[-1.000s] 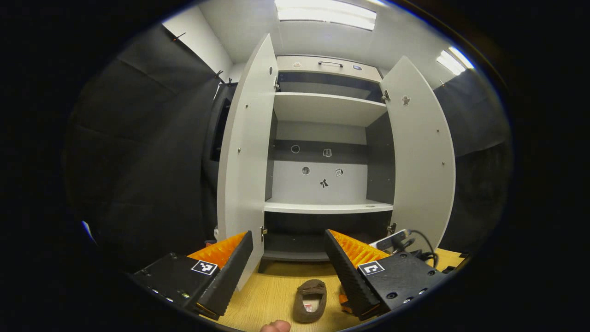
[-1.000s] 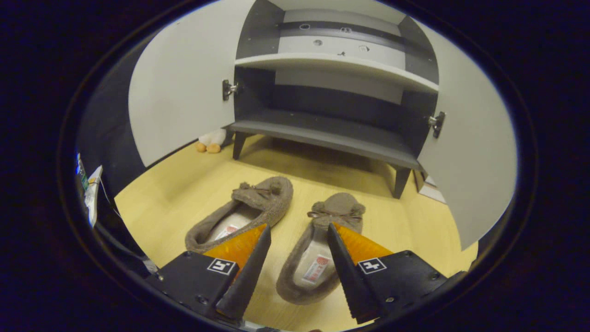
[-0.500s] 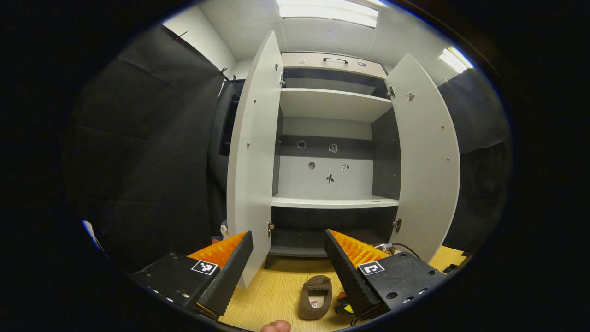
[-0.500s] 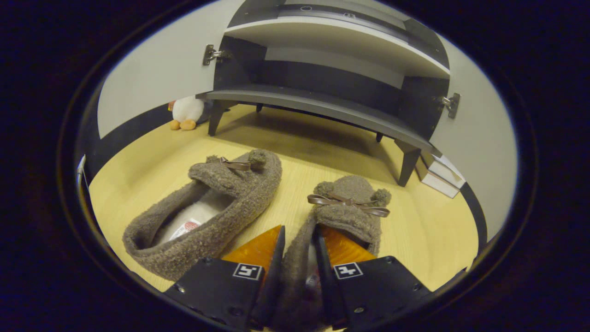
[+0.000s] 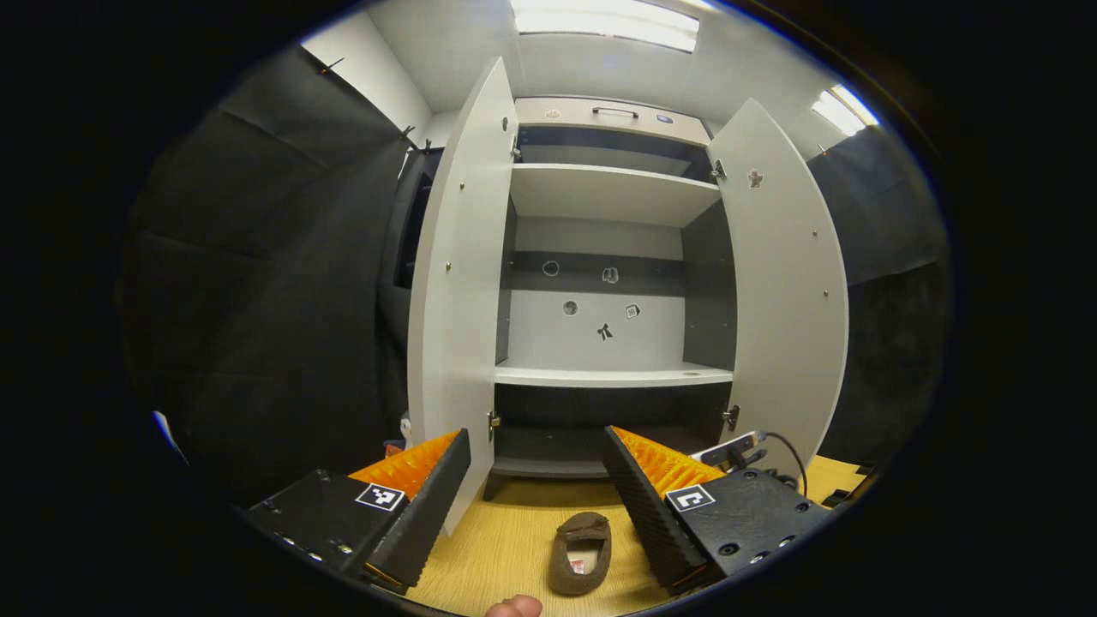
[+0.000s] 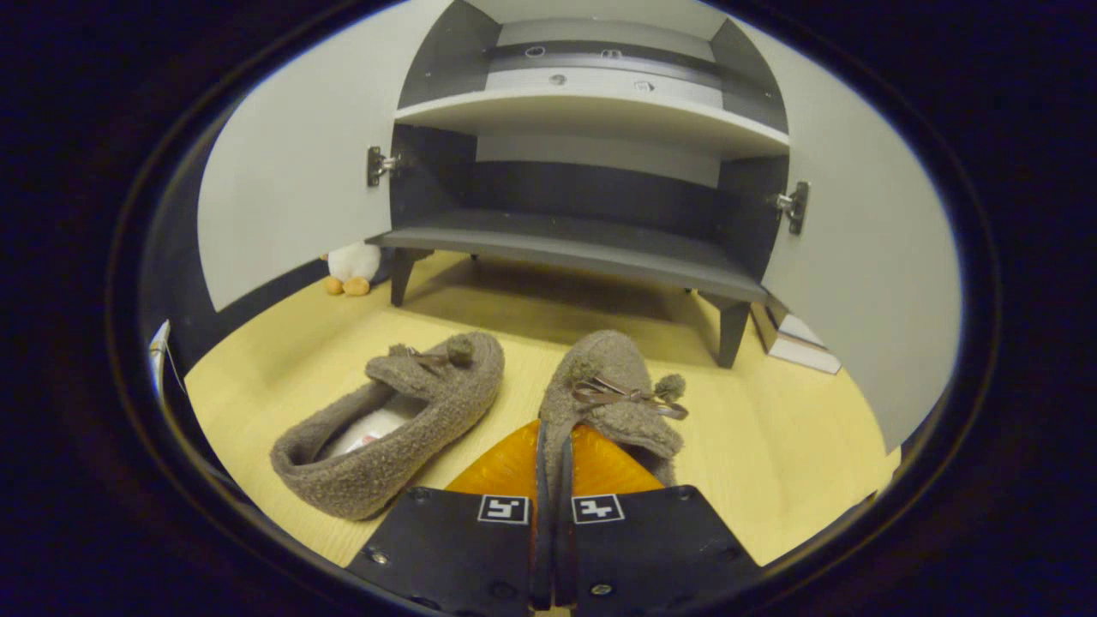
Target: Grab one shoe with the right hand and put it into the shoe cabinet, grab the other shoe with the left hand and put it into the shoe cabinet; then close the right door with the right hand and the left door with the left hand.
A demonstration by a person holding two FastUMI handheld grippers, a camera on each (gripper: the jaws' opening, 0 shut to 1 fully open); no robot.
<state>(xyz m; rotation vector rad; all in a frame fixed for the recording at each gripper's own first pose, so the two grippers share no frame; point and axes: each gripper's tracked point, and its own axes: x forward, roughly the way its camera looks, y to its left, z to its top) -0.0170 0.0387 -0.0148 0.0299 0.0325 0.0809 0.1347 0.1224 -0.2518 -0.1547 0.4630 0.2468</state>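
Presently, left gripper view: left gripper (image 5: 536, 480) with jaws wide apart, holding nothing, facing shoe cabinet (image 5: 610, 283); two doors open; one shoe (image 5: 582, 553) on floor (image 5: 506, 557). Right gripper view: right gripper (image 6: 553, 467) clamped on heel of right-hand shoe (image 6: 604, 390); second shoe (image 6: 403, 411) just beside, on floor.
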